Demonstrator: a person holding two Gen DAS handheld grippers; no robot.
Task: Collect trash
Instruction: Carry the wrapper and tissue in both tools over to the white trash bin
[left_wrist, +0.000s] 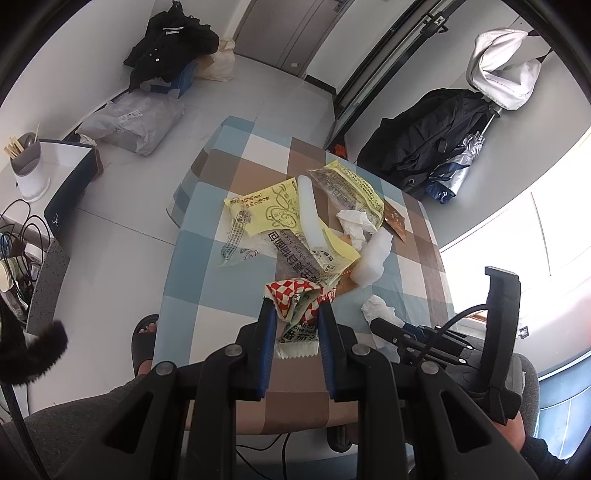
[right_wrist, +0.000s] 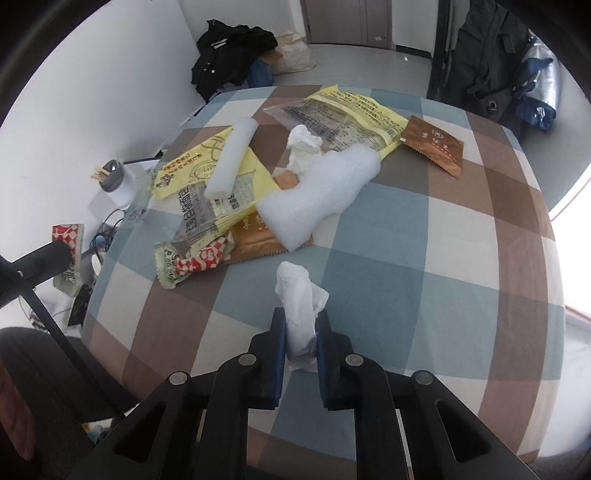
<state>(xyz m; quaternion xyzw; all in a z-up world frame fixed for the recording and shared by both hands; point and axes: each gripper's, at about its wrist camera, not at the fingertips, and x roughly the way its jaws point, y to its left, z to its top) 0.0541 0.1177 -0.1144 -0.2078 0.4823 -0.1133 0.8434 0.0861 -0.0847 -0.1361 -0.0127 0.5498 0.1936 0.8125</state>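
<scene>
My right gripper (right_wrist: 300, 332) is clenched on a crumpled white tissue wad (right_wrist: 300, 299), pinching its lower half while the upper part stands loose above the pads, right over the blue, brown and white checked tablecloth (right_wrist: 424, 280) near the table's front edge. The risk I see: tissue is soft and compresses, so if I lift fast it could slide through or tear, leaving a scrap behind on the cloth. My left gripper (left_wrist: 295, 314) is clamped on a red-and-white checked snack wrapper (left_wrist: 295, 299), which crumples between the pads, its crimped white end hanging below; that slick film could slip out if I swing it. Beyond lies the main heap: yellow printed plastic bags (right_wrist: 354, 110), a white foam sheet (right_wrist: 317, 192), a white foam stick (right_wrist: 231, 158), another crumpled tissue (right_wrist: 303, 147), brown foil sachets (right_wrist: 432, 147) and a second checked wrapper (right_wrist: 192, 266). They overlap, so grabbing one may drag its neighbours off the edge. No bin shows in either view, so where I carry these I cannot tell.
</scene>
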